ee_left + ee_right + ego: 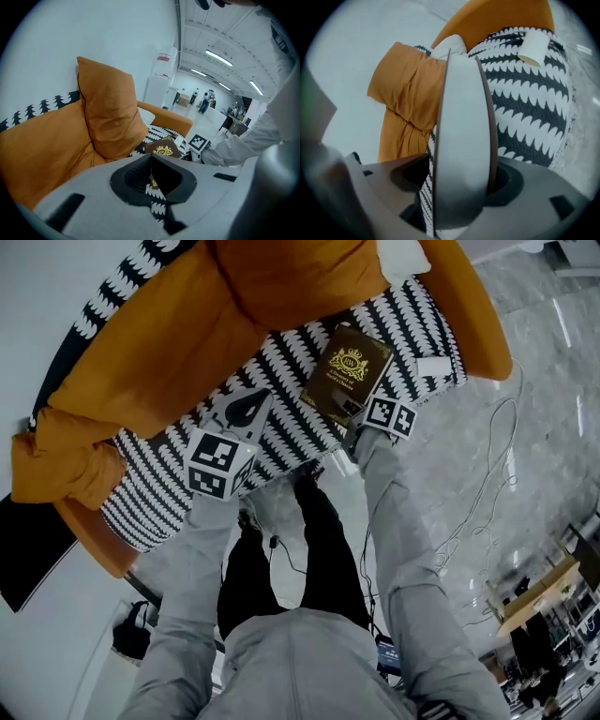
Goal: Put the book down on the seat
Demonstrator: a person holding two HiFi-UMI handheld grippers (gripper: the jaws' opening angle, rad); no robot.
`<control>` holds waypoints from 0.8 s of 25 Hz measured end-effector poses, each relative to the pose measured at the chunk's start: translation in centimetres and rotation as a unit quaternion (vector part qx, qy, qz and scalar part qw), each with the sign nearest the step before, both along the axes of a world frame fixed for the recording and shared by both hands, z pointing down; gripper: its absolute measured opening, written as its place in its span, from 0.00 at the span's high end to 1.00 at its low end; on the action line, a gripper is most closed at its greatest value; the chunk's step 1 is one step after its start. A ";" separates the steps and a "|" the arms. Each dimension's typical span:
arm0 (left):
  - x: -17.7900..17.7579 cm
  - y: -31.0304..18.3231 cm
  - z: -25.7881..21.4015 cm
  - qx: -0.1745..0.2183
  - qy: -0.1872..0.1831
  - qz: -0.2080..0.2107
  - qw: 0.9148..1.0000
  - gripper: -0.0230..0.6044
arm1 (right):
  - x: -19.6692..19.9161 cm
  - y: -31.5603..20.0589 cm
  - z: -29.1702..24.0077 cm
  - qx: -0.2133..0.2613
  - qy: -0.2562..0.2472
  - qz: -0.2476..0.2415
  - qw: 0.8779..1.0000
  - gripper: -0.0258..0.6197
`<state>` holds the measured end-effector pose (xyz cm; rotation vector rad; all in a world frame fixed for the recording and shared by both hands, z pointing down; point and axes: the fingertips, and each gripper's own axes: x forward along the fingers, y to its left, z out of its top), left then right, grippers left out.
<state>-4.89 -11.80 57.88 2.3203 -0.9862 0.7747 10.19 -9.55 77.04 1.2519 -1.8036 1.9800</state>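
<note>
I hold the right gripper (pixel 354 418) at the front edge of the black-and-white patterned fabric seat (pixel 281 362) of an orange upholstered chair. The dark brown hardcover book with a gold crest (pixel 345 369) lies cover up on the right half of this seat. Its near end reaches in between my right fingers (pixel 520 185). In the right gripper view I look straight at the pale page edge of the book, which stands in the middle of the gap. The fingers are spread wide. On one side a strip of the seat pattern shows between finger and book, so they do not press it. Whether the near end rests fully on the fabric, I cannot tell.

My left gripper (pixel 151 158) hovers over the left half of the seat, well apart from the book. Its fingers (pixel 93 187) are closed tip to tip and carry nothing. Behind the book leans a large orange fabric cushion (pixel 291 277). A small cream tag (pixel 434 367) lies on the seat near the orange armrest (pixel 478 324).
</note>
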 end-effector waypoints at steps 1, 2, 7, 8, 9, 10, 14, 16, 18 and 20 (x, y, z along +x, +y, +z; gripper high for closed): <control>0.0 0.0 0.2 -0.003 0.000 0.000 1.000 0.92 | 0.2 0.3 0.4 0.002 0.022 -0.021 1.000 0.48; 0.1 0.0 0.3 -0.006 0.000 -0.001 1.000 0.92 | 0.4 0.7 0.8 0.004 0.041 -0.040 0.998 0.47; 0.8 0.4 0.9 -0.012 0.005 0.004 1.000 0.92 | 0.6 1.8 1.6 0.001 0.048 -0.051 0.998 0.46; 0.9 0.6 1.0 -0.013 0.006 0.004 1.000 0.92 | 0.7 2.2 1.8 -0.003 0.045 -0.049 0.998 0.46; 1.0 0.7 1.1 -0.013 0.007 0.004 1.000 0.92 | 0.8 2.5 2.0 -0.005 0.043 -0.046 0.998 0.46; 1.2 0.8 1.2 -0.013 0.008 0.004 1.000 0.92 | 1.0 2.8 2.1 -0.006 0.041 -0.042 0.998 0.46; 2.0 1.1 1.0 -0.015 0.008 0.005 1.000 0.92 | 1.5 3.6 2.0 -0.010 0.011 -0.023 1.000 0.46; 2.1 1.2 1.1 -0.017 0.008 0.004 1.000 0.92 | 1.2 3.9 1.9 -0.016 -0.035 -0.005 0.999 0.46; 1.9 1.2 1.4 -0.020 0.008 0.004 1.000 0.92 | 1.0 4.0 1.9 -0.019 -0.076 0.022 0.997 0.46; 1.7 1.2 1.7 -0.023 0.009 0.005 1.000 0.92 | 0.8 4.4 2.0 -0.016 -0.096 0.033 0.995 0.46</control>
